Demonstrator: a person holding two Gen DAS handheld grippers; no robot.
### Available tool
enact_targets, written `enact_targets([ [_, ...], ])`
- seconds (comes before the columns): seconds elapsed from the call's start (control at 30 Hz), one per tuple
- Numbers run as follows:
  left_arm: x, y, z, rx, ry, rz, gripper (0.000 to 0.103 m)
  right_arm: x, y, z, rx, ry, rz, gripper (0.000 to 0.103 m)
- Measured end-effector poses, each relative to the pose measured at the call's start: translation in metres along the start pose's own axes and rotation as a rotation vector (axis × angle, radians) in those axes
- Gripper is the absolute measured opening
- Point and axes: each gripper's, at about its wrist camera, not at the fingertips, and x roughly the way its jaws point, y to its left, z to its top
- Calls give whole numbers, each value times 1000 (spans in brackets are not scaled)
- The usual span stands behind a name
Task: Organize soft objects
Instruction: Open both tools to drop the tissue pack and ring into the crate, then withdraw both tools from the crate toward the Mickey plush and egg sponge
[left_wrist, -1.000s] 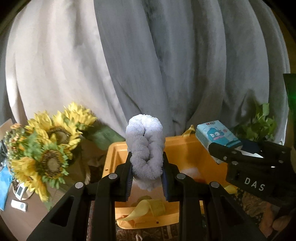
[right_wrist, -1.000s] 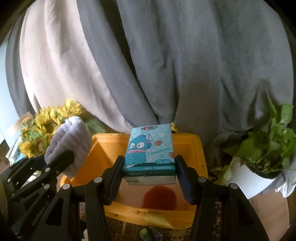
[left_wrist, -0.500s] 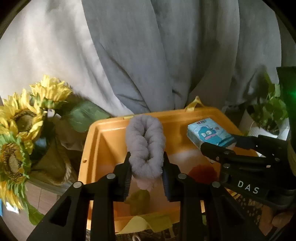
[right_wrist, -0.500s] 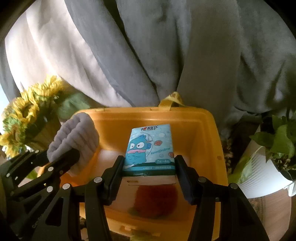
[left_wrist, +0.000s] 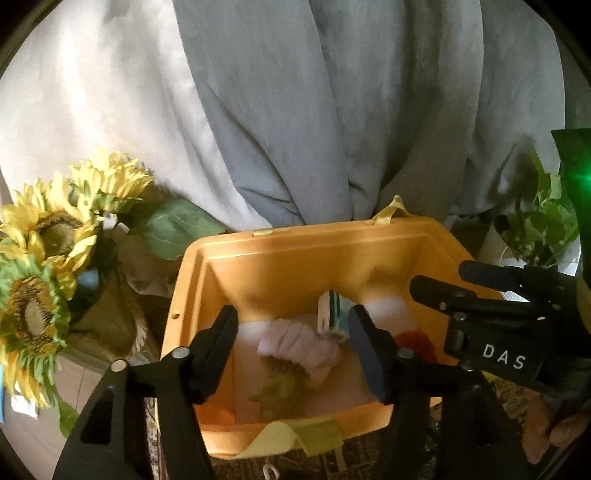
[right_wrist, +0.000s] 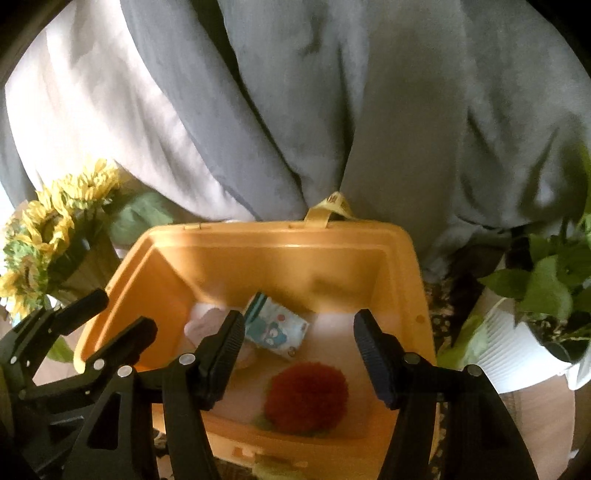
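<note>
Left wrist view showed the left gripper (left_wrist: 291, 343) spread wide, having dropped the fluffy towel (left_wrist: 299, 352) into the orange bin (left_wrist: 258, 266); the right gripper (right_wrist: 299, 345), likewise wide, had released the tissue pack (right_wrist: 275, 330) beside it, so both deliveries looked complete.

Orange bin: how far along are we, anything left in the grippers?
Done: the fluffy grey towel roll, the blue tissue pack and a red pom-pom all lie inside the orange bin. In hand: nothing; the left gripper and right gripper are open above it. Left: no other loose soft item is visible.
</note>
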Motion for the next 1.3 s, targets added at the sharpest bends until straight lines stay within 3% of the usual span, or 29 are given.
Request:
enact_targets([
  [0.17, -23, 1, -2, -16, -28, 8, 76, -24, 0, -2, 9, -41, -2, 64],
  [0.47, -74, -2, -14, -46, -80, 46, 93, -70, -1, -16, 35, -122, -14, 77],
  [0.73, -119, -8, -37, -57, -117, 74, 94, -115, 5, -42, 13, -185, -24, 77],
  [1.3, -190, -28, -81, -77, -179, 146, 97, -172, -1, -90, 16, -219, -17, 77],
])
